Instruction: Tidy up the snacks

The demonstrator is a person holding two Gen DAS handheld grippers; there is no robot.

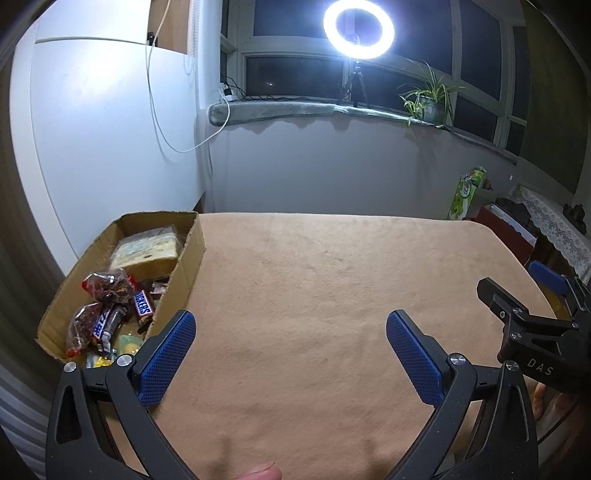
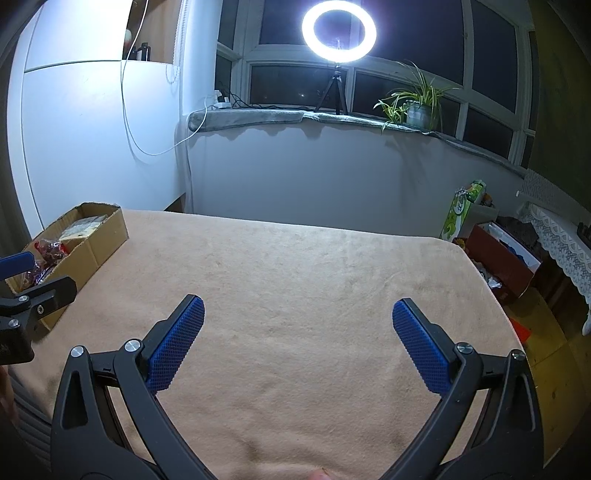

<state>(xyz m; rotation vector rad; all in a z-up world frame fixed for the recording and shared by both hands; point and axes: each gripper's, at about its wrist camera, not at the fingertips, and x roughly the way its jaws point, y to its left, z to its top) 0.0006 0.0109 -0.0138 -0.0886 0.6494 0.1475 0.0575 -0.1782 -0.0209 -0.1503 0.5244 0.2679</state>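
A cardboard box (image 1: 192,251) stands at the left edge of the tan-covered table (image 1: 314,280). It holds Snickers bars (image 1: 143,303), red-wrapped snack bags (image 1: 107,286) and a yellow packet (image 1: 147,251). My left gripper (image 1: 291,325) is open and empty, just right of the box's near end. My right gripper (image 2: 297,310) is open and empty over the bare cloth. The box also shows in the right wrist view (image 2: 99,240), far left. The right gripper shows at the right edge of the left wrist view.
A ring light (image 2: 339,31) on a tripod and a potted plant (image 2: 417,107) stand on the windowsill behind. A green carton (image 2: 458,214) and a red box (image 2: 498,258) sit on the floor to the right of the table.
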